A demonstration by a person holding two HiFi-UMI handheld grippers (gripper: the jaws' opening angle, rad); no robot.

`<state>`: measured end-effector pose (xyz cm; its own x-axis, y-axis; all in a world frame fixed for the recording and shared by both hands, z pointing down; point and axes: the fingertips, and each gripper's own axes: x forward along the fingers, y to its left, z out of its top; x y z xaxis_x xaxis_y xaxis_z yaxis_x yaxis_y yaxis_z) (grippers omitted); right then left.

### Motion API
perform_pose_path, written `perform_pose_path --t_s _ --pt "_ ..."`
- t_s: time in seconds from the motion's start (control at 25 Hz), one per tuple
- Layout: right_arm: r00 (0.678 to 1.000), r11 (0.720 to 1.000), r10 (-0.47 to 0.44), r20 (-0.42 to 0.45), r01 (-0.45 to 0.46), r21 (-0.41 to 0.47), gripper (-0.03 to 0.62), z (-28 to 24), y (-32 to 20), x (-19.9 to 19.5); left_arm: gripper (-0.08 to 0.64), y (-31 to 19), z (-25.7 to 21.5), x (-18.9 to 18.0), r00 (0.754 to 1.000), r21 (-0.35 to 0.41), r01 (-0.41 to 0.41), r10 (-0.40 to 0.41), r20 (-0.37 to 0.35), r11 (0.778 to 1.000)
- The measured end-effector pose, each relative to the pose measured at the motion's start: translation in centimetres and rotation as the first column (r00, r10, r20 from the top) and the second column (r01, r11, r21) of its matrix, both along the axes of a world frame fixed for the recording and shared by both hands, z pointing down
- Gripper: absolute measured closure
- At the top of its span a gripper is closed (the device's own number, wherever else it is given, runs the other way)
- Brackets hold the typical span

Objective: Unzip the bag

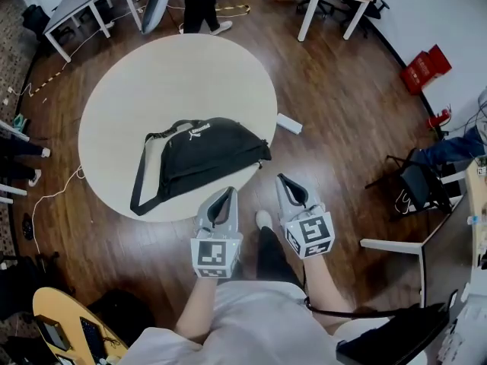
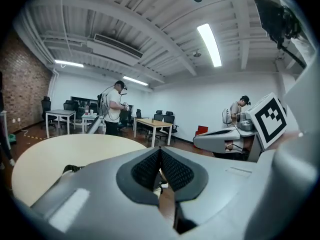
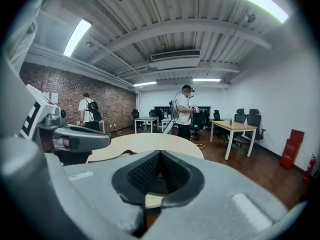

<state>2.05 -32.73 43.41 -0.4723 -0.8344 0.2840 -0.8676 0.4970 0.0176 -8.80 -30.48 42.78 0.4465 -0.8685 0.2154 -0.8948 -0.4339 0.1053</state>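
Currently on round table (image 1: 152,74), near edge: black bag (image 1: 202,152), strap (image 1: 141,179) looped leftward. Left gripper (image 1: 228,192), right gripper (image 1: 281,179): just short of bag, jaws pressed together, nothing between.

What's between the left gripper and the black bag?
Only a bare strip of the round beige tabletop separates the left gripper from the black fabric waist bag; the head view shows it.

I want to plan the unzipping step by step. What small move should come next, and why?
Probably move both grippers forward over the black bag on the round table. The left gripper and the right gripper are shut, hold nothing, and hang at the table's near edge.
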Motion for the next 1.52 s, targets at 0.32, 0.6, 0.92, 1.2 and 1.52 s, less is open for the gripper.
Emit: perform_pose_path --t_s 0.32,0.6,0.92,1.2,1.52 --pt "0.981 0.987 -0.095 -0.171 0.070 -0.146 0.526 12.0 -4.9 4.4 0.543 -4.6 11.0 6.0 0.997 -0.205 -0.039 0.051 0.054 0.978" --pt "0.928 0.968 -0.212 -0.307 0.157 -0.194 0.478 22.0 -9.5 4.6 0.529 -7.6 19.6 7.3 0.991 -0.330 0.000 0.045 0.128 0.944" --pt "0.823 0.958 -0.286 -0.491 0.229 -0.174 0.478 27.6 -12.1 3.2 0.529 -8.1 23.0 7.5 0.990 -0.379 0.009 0.044 0.131 0.925" --pt "0.860 0.942 -0.318 -0.399 0.238 -0.237 0.538 25.2 -11.6 2.7 0.505 -8.7 22.9 8.1 0.993 -0.382 0.000 0.046 0.113 0.924" --pt "0.870 0.924 -0.347 -0.351 0.251 -0.290 0.549 18.8 -10.8 1.4 0.419 -10.1 20.0 8.4 0.999 -0.345 -0.005 0.022 0.044 0.939"
